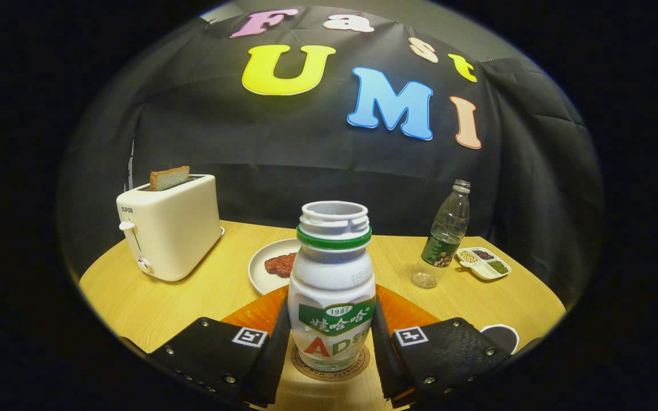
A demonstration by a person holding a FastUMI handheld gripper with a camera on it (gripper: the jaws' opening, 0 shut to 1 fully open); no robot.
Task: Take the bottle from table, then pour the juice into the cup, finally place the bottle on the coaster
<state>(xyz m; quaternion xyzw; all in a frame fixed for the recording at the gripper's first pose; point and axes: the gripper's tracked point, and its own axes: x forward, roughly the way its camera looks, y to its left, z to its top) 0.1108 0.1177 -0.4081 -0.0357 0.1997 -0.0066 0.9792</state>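
Note:
A white juice bottle [332, 285] with a green neck ring and no cap stands upright on a round brown coaster [332, 370] on the wooden table. My gripper [332, 328] holds it low on the body. One finger [276, 348] lies against its left side and the other against its right side, both touching. A white cup [501, 337] with a dark inside sits just beyond the right finger, near the table's front edge.
An orange mat [406, 311] lies behind the bottle. Farther back are a white plate [260, 268] with a piece of meat, a cream toaster [169, 225] with toast, a clear plastic water bottle [446, 237] and a small divided dish [484, 264] of grains.

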